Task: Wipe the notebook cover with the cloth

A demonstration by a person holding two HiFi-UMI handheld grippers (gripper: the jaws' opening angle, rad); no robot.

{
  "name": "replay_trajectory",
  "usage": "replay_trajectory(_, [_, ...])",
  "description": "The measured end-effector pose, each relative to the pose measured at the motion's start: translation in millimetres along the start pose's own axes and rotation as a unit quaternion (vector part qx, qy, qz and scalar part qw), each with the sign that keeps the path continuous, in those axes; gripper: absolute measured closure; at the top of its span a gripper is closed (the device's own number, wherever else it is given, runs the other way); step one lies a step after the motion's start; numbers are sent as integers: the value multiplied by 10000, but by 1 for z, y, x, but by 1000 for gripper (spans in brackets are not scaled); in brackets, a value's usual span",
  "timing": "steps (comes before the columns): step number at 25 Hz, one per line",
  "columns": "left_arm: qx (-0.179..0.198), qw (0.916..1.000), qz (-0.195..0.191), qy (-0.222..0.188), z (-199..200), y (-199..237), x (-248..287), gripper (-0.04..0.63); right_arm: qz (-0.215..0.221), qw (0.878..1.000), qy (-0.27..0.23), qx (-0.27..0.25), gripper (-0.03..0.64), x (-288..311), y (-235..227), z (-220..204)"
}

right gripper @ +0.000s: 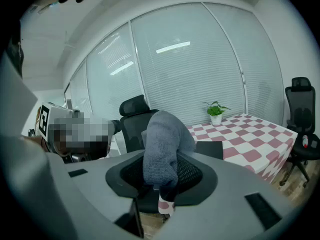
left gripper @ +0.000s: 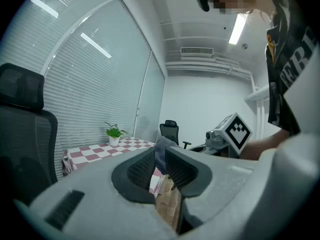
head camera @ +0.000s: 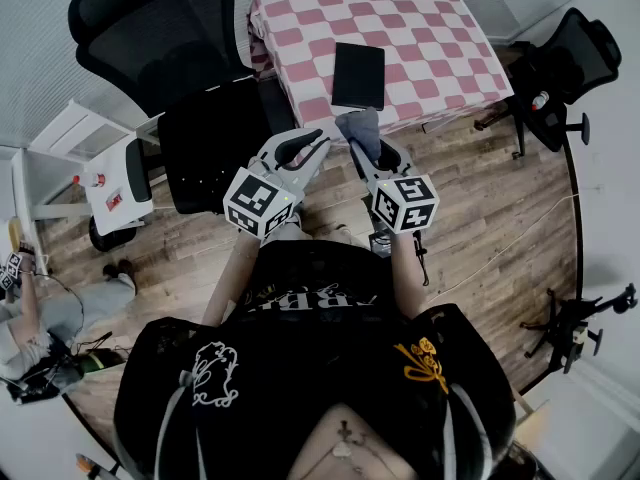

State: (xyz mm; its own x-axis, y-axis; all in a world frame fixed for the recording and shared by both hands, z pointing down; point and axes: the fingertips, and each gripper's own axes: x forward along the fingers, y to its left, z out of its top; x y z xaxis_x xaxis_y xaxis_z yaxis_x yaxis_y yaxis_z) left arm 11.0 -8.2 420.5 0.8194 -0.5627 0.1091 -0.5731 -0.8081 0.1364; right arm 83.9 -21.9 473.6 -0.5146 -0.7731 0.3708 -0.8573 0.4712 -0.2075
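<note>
Right gripper [head camera: 362, 148] is clamping a soft grey cloth [head camera: 358, 126], bunched and drooping; left gripper [head camera: 318, 142] is holding its jaws narrowly apart, empty. The black notebook [head camera: 358, 75] is lying flat on the far checked table [head camera: 445, 48]; light and probably slippery, it is wanting steadying at an edge.

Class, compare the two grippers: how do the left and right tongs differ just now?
The right gripper is clamped on the grey cloth; the left gripper holds nothing. Cloth fills the right tongs, while floor shows through the narrow gap between the left tongs. Both hang short of the checked table, where the notebook lies untouched.
</note>
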Motion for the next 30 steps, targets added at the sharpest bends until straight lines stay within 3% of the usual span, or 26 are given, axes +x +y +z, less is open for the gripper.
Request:
replay_trajectory(20, [-42,10000,16,39,-7,9,-13,525,-305,9993,169,124,495,7,1,-7])
replay_trajectory(30, [18,9997,-244,99,-11,19,-22,525,-631,9976,203,210,495,12,6,-11])
